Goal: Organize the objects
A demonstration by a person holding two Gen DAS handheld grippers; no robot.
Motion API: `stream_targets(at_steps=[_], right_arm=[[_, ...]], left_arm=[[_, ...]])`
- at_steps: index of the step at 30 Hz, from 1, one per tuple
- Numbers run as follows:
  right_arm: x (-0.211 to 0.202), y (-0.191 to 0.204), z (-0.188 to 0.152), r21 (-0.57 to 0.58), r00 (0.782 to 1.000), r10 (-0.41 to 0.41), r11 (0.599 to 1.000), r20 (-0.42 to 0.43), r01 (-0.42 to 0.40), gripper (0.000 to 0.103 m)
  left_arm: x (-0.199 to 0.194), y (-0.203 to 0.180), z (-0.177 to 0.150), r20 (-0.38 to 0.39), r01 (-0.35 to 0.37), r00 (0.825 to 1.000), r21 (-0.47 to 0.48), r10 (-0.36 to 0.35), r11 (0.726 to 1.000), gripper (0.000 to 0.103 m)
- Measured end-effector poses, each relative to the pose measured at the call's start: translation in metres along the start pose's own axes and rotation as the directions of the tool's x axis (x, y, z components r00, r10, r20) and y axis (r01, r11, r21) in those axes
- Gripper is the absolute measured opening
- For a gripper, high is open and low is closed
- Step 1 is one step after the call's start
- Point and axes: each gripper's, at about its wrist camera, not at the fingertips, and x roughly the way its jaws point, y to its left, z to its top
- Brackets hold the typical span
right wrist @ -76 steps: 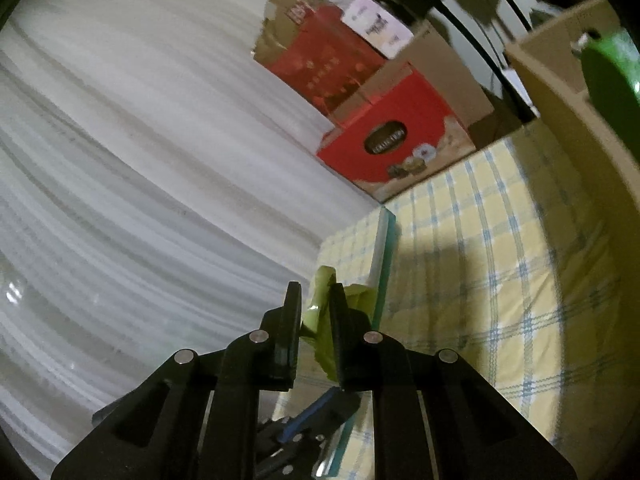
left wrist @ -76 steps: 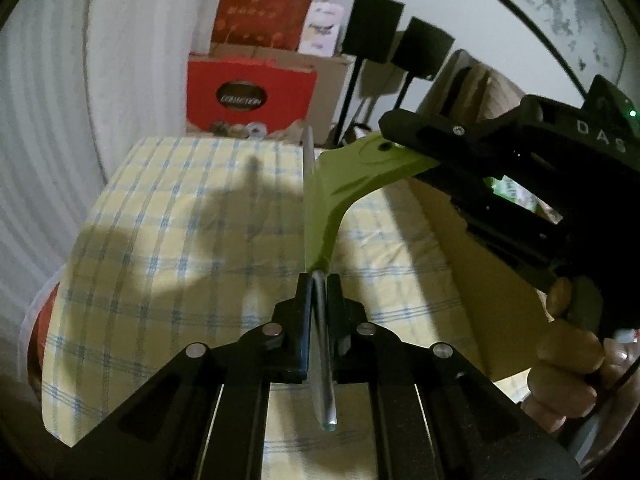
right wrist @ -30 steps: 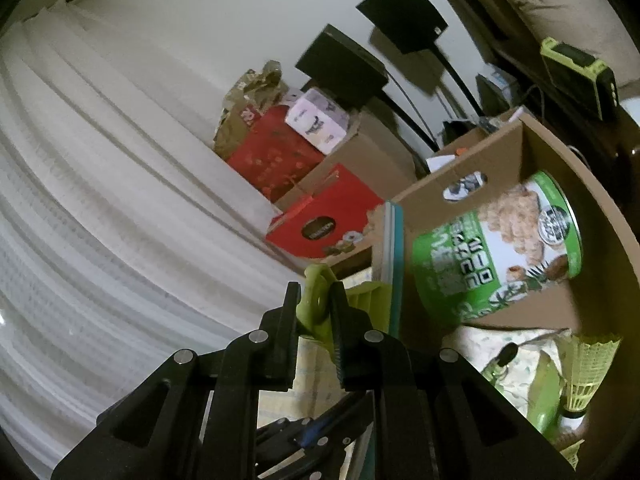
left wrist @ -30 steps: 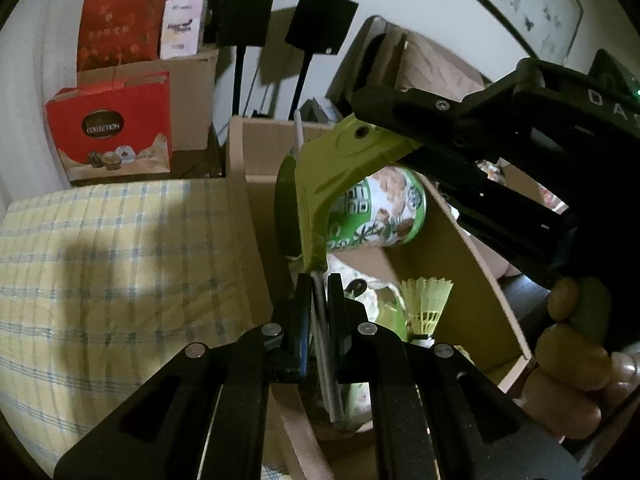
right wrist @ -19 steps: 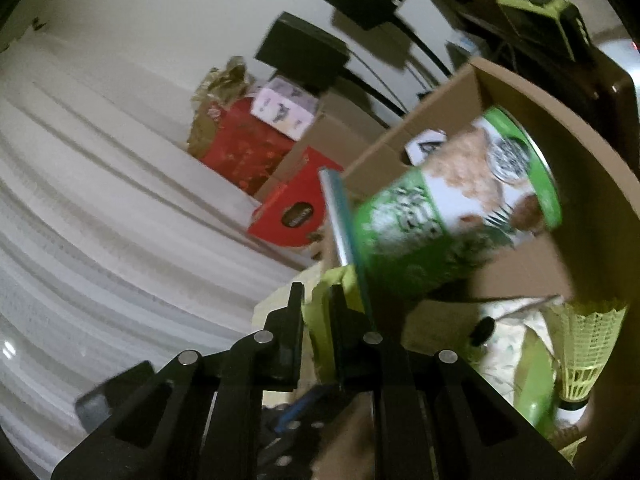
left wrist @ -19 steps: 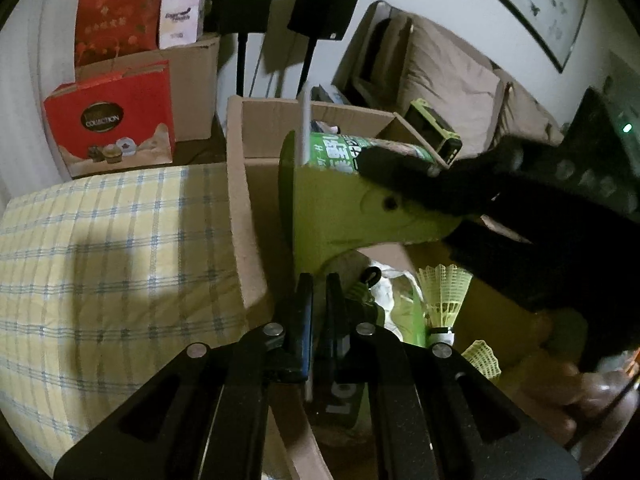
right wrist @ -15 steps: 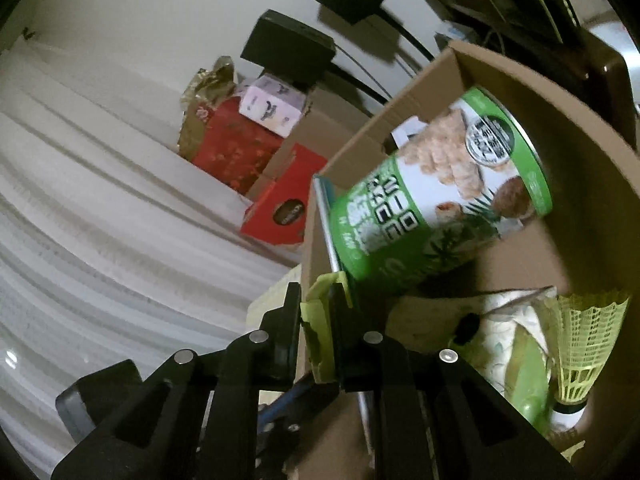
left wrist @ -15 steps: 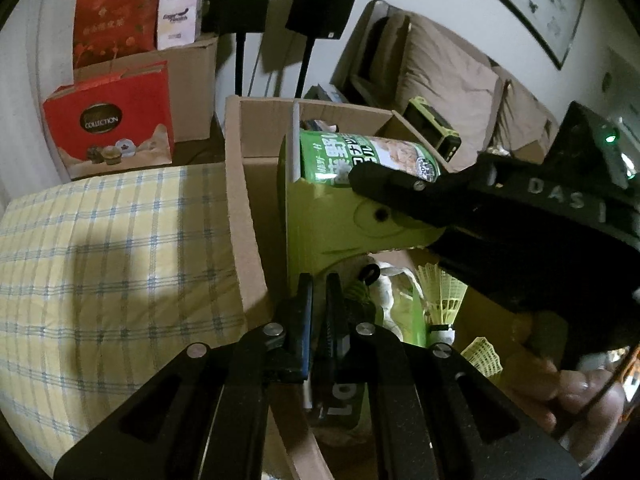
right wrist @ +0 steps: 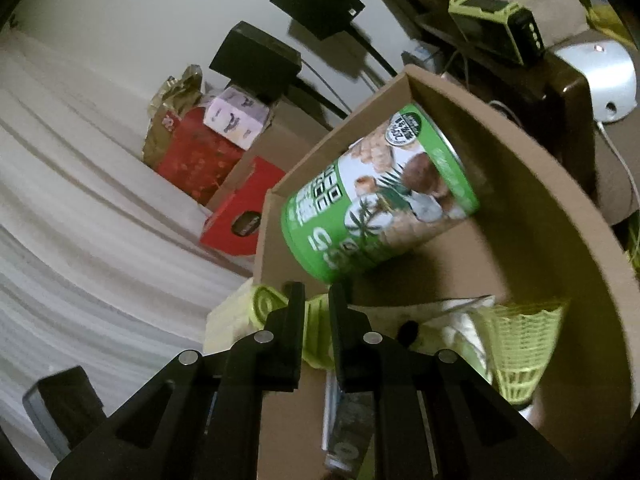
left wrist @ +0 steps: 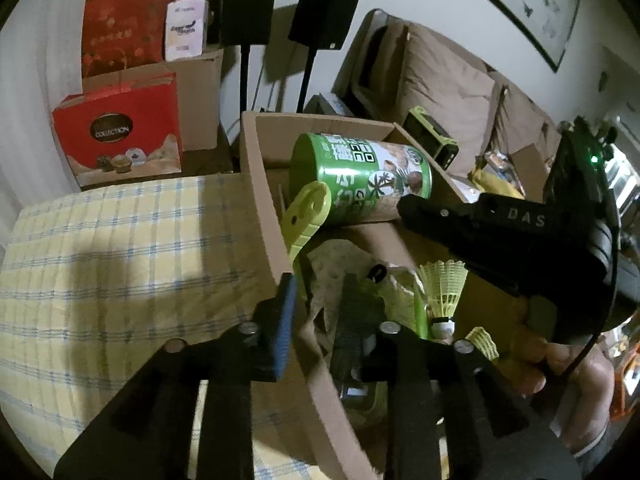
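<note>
A: Looking into the cardboard box (left wrist: pixel 262 200), I see the lime-green handle (left wrist: pixel 306 216) of the flat tool sticking up just inside its left wall, right beside the green snack can (left wrist: pixel 360 178) that lies on its side.

B: And the left gripper (left wrist: pixel 316 312)?

A: Its jaws have just been opening. They stand apart over the box's near corner, and nothing is pressed between the pads; the tool's handle is ahead of them, clear of both.

B: From the right wrist view, the right gripper (right wrist: pixel 316 320) is nearly closed, with the green handle (right wrist: pixel 316 340) between its fingers, so it appears to be pinching that handle. The rest of the tool runs down into the box below the fingers, too blurred to read.

A: What else is in the box?

B: A yellow-green shuttlecock (right wrist: pixel 520 348) at the right, crumpled pale paper (left wrist: pixel 340 264) in the middle, the can across the back.

A: The box sits against the yellow checked cloth (left wrist: pixel 120 256).
</note>
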Motion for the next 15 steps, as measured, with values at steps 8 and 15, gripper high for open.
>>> stream_targets(at_steps=[8, 15], right_arm=[[-0.015, 0.026, -0.020, -0.136, 0.997, -0.080, 0.987, 0.023, 0.083, 0.040], [-0.023, 0.056, -0.050, -0.275, 0.982, -0.178, 0.943, 0.068, 0.190, 0.060]], left_arm=[[-0.024, 0.022, -0.011, 0.016, -0.028, 0.999, -0.003, 0.028, 1.000, 0.051], [-0.044, 0.042, -0.022, 0.036, -0.093, 0.995, -0.007, 0.093, 0.996, 0.070]])
